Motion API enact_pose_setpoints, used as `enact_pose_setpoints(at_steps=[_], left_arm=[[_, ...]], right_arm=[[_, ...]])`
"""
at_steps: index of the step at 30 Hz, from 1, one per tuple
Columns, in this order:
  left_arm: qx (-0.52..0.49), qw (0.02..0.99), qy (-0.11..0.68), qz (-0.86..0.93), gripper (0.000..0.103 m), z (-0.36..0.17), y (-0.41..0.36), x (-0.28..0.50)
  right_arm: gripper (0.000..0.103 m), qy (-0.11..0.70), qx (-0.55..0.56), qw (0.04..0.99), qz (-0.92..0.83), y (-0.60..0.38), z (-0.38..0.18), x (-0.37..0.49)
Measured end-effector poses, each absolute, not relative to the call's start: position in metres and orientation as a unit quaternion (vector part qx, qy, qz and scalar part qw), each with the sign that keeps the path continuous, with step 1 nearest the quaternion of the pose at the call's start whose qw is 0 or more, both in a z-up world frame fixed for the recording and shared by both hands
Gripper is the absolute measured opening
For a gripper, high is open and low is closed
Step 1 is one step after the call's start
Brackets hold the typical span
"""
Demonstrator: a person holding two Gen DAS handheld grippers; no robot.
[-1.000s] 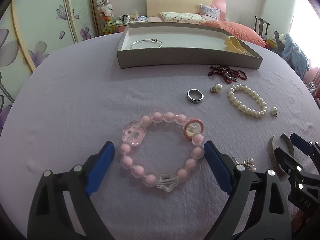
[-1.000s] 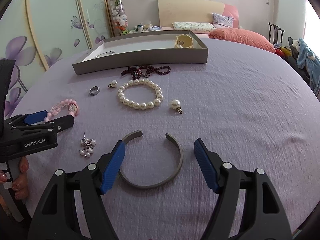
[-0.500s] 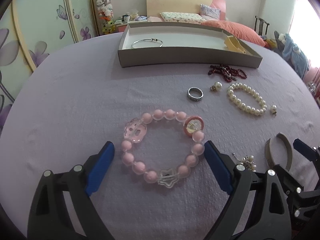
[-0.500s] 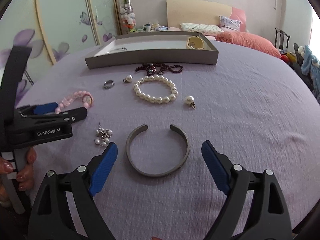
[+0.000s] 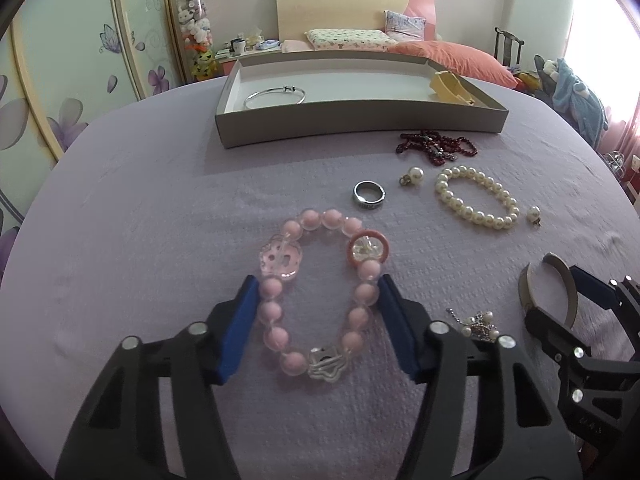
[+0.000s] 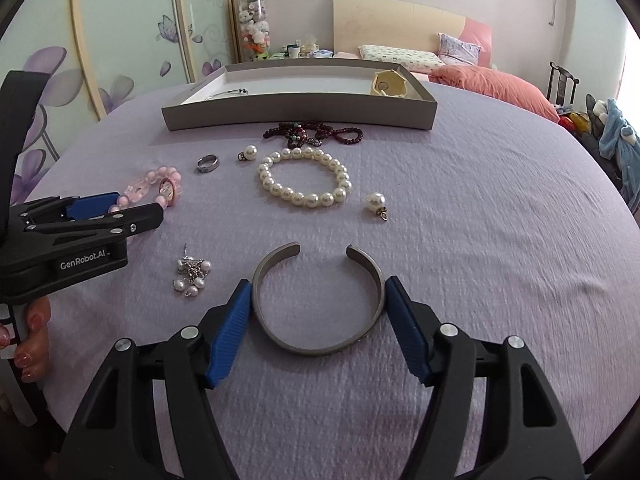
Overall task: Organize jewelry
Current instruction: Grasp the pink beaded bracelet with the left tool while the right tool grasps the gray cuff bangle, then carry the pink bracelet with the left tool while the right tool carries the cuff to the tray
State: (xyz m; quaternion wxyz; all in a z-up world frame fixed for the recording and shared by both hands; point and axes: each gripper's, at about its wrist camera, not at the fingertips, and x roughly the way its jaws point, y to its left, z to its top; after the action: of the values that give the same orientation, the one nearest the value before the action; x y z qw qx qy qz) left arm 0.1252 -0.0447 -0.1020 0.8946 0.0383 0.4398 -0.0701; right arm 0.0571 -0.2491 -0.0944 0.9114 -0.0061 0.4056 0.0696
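A pink bead bracelet [image 5: 320, 296] lies on the purple cloth between the blue pads of my left gripper [image 5: 318, 320], which press its two sides. It also shows in the right wrist view [image 6: 156, 188]. A grey metal cuff bangle [image 6: 320, 300] lies between the pads of my right gripper [image 6: 318, 320], which touch its sides; it shows in the left wrist view [image 5: 548, 292] too. A grey open tray [image 5: 360, 120] at the back holds a thin silver bangle [image 5: 276, 96] and a cream piece [image 5: 450, 84].
On the cloth lie a white pearl bracelet [image 6: 304, 178], two loose pearl pendants [image 6: 376, 202] [image 6: 248, 153], a silver ring [image 6: 208, 163], dark red beads [image 6: 312, 132] and a pearl cluster charm [image 6: 192, 274]. A bed stands behind the table.
Both grippers have narrowed from wide open until the pads touch: the left on the pink bead bracelet, the right on the grey cuff bangle. The pink bracelet is squeezed into a narrower oval.
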Motion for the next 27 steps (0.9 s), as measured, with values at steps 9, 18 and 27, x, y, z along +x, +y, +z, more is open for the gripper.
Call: enact_pose_setpoints(at_steps=[9, 18, 27], left_arm=[[0.023, 0.897, 0.433, -0.084, 0.027, -0.1, -0.042, 0.123], [0.0, 0.904, 0.416, -0.097, 0.026, -0.095, -0.036, 0.118], [-0.005, 0.917, 0.389, -0.089, 0.026, -0.086, -0.032, 0.11]], right_arm=[[0.067, 0.401, 0.011, 0.914, 0.067, -0.255, -0.094, 0.057], [0.067, 0.392, 0.031, 0.917, 0.066, -0.262, -0.093, 0.056], [0.067, 0.373, 0.043, 0.925, 0.065, -0.267, -0.088, 0.055]])
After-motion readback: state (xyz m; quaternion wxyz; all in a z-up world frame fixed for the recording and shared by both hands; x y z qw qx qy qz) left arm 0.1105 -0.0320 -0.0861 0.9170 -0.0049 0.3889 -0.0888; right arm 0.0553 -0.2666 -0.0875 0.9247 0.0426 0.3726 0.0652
